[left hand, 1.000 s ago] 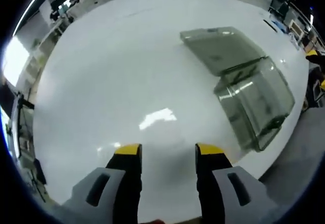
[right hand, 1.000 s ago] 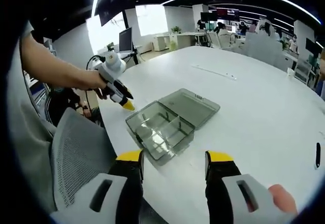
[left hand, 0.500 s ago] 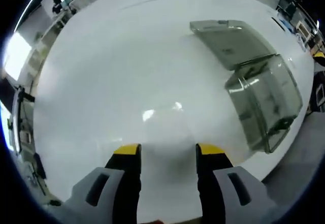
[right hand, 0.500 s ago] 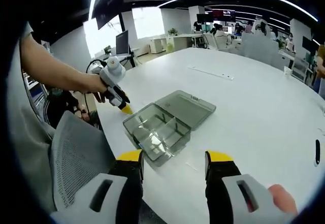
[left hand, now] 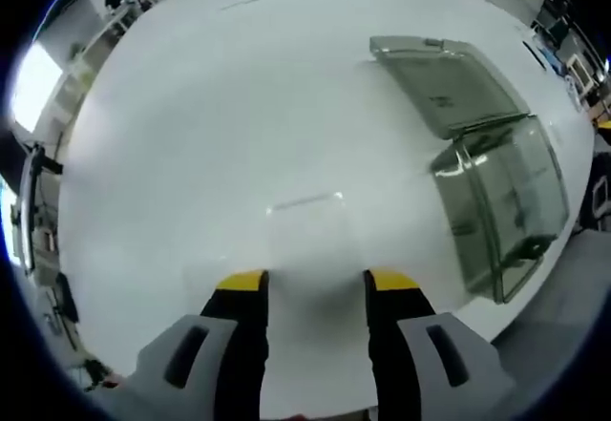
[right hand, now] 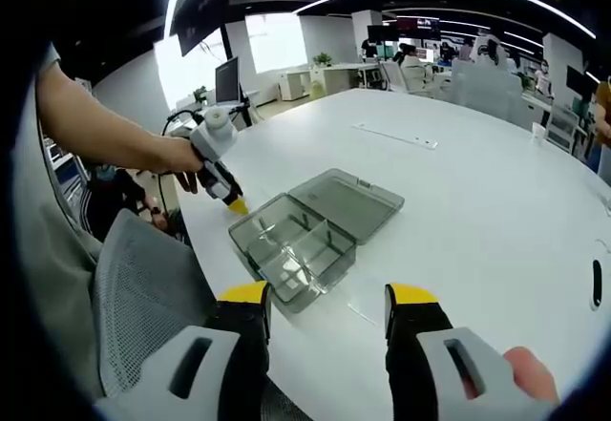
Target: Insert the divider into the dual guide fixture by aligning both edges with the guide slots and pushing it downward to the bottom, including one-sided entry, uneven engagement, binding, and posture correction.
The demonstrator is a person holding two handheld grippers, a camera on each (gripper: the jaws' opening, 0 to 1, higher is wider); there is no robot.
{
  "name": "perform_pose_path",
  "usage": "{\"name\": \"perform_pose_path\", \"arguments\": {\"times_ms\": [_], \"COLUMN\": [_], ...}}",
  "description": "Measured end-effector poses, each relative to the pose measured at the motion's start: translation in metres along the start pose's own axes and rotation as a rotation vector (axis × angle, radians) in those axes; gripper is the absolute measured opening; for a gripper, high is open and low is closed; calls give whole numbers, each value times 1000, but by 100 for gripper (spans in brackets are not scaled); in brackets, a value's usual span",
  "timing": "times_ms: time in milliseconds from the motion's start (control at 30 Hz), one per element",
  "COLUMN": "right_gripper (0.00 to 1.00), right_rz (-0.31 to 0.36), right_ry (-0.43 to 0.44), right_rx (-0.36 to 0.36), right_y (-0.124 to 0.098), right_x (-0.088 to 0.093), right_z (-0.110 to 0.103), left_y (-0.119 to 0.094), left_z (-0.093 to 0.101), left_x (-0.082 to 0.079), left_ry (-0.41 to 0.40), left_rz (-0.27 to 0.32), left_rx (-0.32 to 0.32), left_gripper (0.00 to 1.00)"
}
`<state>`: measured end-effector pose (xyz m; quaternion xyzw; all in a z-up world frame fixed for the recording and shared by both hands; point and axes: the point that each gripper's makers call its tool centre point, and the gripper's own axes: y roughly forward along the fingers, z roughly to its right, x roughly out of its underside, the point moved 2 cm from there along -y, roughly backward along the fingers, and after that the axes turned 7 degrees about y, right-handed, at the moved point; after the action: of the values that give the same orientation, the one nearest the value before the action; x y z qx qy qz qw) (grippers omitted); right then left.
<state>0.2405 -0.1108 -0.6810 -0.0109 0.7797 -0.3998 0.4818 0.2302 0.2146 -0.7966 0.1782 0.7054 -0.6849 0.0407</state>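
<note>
A clear flat divider [left hand: 305,219] lies on the white table [left hand: 191,135], just ahead of my left gripper [left hand: 313,283], whose yellow-tipped jaws stand open and empty. To the right is the smoky transparent box [left hand: 501,206] with guide slots, its lid [left hand: 444,82] swung open flat behind it. In the right gripper view the same box [right hand: 291,247] and lid [right hand: 348,201] sit near the table's edge. A hand holds the left gripper [right hand: 224,190] low at the box's left end. My right gripper [right hand: 329,295] is open, hovering short of the box.
A grey mesh chair [right hand: 143,297] stands against the table's edge at the lower left. A long thin strip [right hand: 396,136] lies far across the table. A small black object [right hand: 597,287] sits at the right edge. Office desks and monitors stand behind.
The left gripper's camera has dropped closer to the table, and the clear divider now shows plainly ahead of its jaws. The right gripper view has hardly shifted.
</note>
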Motion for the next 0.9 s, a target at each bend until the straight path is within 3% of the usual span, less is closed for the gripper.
{"name": "perform_pose_path", "arguments": {"times_ms": [433,900], "right_gripper": [44,44], "right_rz": [-8,-15], "right_ry": [-2,-9], "right_rx": [4,4], "right_y": [0,0], "right_x": [1,1], "right_z": [-1,-2], "left_y": [0,-1], "left_z": [-1,-1], "left_x": [-1,-2], "left_ry": [-5,74], "left_rz": [-15,-1], "left_rx": [1,25], "left_gripper": [32,31]}}
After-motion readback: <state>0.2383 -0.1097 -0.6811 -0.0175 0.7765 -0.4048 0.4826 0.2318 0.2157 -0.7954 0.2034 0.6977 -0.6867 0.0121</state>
